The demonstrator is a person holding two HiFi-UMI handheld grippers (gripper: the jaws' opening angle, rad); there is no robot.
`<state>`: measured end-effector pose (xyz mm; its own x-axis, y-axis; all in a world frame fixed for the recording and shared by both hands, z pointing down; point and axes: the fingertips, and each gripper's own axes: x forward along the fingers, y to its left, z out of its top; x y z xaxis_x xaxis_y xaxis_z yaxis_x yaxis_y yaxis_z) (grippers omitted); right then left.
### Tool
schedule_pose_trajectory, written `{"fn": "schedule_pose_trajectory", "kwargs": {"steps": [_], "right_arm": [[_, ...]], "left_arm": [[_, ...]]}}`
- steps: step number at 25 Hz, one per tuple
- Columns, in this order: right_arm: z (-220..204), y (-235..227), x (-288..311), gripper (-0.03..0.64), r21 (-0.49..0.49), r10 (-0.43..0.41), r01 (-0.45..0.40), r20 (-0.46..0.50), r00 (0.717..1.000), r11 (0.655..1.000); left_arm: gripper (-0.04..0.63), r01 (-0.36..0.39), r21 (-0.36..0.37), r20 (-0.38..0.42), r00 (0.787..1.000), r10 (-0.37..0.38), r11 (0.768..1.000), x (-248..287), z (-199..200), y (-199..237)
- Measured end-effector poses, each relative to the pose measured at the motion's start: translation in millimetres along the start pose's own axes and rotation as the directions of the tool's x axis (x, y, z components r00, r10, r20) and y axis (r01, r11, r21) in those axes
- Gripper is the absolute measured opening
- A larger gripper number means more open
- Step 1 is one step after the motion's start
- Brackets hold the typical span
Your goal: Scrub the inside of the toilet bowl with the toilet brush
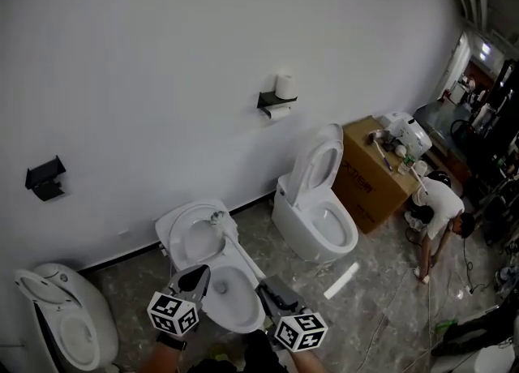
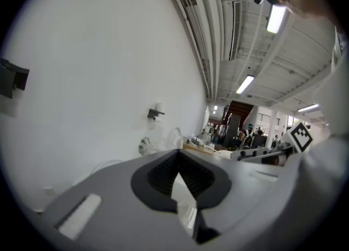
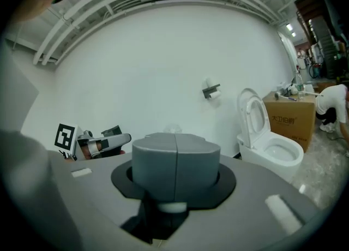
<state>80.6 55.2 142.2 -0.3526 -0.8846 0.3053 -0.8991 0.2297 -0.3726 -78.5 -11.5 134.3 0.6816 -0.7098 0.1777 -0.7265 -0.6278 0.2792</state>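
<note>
Grey marbled floor [image 1: 381,282] meets a plain white wall [image 1: 162,79]. The near toilet [image 1: 231,292] stands just ahead of both tools, its bowl open, with the brush [image 1: 216,218] up by its raised seat. The left tool [image 2: 177,181] has its jaws apart, with nothing between them. The right tool [image 3: 175,157] has its jaws pressed together. At the far right, a person [image 1: 438,213] bends beside a cardboard box [image 1: 369,177].
</note>
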Motion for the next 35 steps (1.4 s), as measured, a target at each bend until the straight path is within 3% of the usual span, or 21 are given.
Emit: {"fn": "schedule_pose_trajectory", "kwargs": {"steps": [12, 18, 35], "right_arm": [[106.2, 39.4, -24.5, 0.163, -0.17, 0.023, 0.011, 0.199, 0.98, 0.985], [138.4, 55.0, -32.6, 0.163, -0.221, 0.038, 0.018, 0.247, 0.968, 0.975], [167.0, 59.5, -33.0, 0.163, -0.319, -0.001, 0.088, 0.264, 0.965, 0.944]], "left_arm": [[0.005, 0.022, 0.051, 0.156, 0.987, -0.029, 0.998, -16.3, 113.2, -26.1], [0.005, 0.016, 0.09, 0.207, 0.978, -0.034, 0.996, -21.3, 152.5, -41.2], [0.005, -0.014, 0.113, 0.235, 0.972, -0.013, 0.994, -27.8, 164.9, -51.6]]}}
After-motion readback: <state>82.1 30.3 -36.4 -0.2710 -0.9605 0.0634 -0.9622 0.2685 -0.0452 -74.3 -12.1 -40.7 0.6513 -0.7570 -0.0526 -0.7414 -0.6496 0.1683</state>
